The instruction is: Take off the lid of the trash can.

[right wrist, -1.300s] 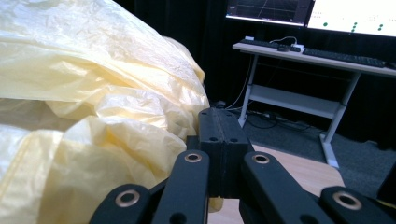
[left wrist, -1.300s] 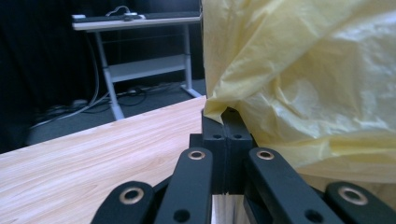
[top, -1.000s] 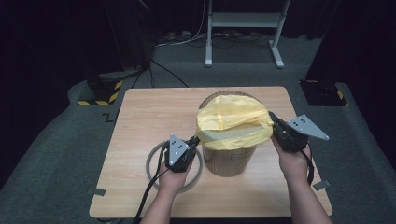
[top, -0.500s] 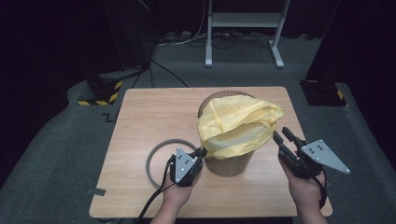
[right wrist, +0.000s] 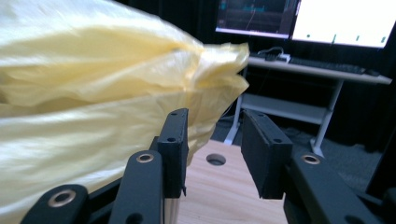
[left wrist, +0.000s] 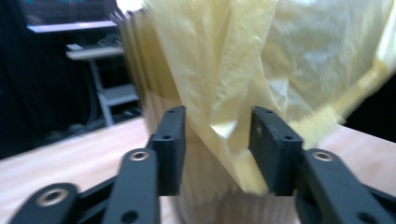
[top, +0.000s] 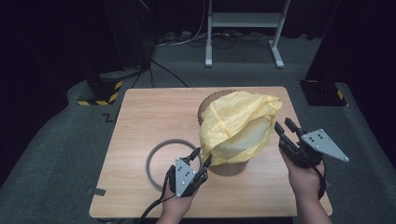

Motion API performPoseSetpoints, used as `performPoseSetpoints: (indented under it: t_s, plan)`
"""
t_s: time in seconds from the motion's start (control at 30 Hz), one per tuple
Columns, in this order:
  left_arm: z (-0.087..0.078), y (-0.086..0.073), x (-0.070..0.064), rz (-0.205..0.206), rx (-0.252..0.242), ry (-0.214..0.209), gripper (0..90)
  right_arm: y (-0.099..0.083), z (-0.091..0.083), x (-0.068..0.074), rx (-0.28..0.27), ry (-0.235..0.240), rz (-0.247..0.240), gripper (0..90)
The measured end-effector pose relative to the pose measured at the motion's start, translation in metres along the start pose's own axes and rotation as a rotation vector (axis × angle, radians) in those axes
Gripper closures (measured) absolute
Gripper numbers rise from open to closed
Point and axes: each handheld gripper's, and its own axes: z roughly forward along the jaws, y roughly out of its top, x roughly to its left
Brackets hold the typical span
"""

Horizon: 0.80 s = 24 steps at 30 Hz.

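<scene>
The left gripper (top: 201, 161) has its jaws spread wide, with a fold of the thin yellow plastic bag (top: 240, 125) hanging between them in the left gripper view, not clamped. Just ahead of it stands the brown woven cylindrical basket (top: 227, 167) that the bag drapes over. A grey ring (top: 152, 161) lies on the wooden table (top: 149, 116) beside this gripper. The right gripper (top: 284, 127) is also wide open, empty, its tips just beside the bag's free edge.

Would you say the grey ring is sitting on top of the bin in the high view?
No, the grey ring lies flat on the table, left of the bin with its yellow bag.
</scene>
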Motion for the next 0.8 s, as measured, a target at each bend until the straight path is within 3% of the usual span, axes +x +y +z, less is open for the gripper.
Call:
performPoseSetpoints:
  t_s: [0.13, 0.2, 0.5, 0.67, 0.7, 0.8]
  plan:
    - [-0.007, 0.007, -0.004, 0.023, -0.046, 0.066, 45.9, 0.008, -0.014, 0.008, -0.052, 0.007, -0.01, 60.9]
    - [-0.009, 0.011, -0.006, 0.03, -0.064, 0.079, 44.5, 0.013, -0.018, 0.013, -0.073, 0.023, -0.008, 60.9]
    - [-0.008, 0.045, -0.015, 0.062, -0.155, 0.063, 44.0, 0.016, -0.018, 0.027, -0.083, 0.055, -0.007, 59.6]
    - [0.01, 0.07, -0.02, 0.126, -0.135, 0.054, 39.1, 0.017, -0.015, 0.032, -0.069, 0.068, 0.012, 50.3]
    - [0.014, 0.074, -0.019, 0.143, -0.133, 0.055, 39.9, 0.017, -0.014, 0.034, -0.061, 0.066, 0.019, 48.2]
    - [0.022, 0.08, -0.014, 0.166, -0.099, 0.052, 61.5, 0.014, -0.01, 0.033, -0.038, 0.052, 0.045, 45.2]
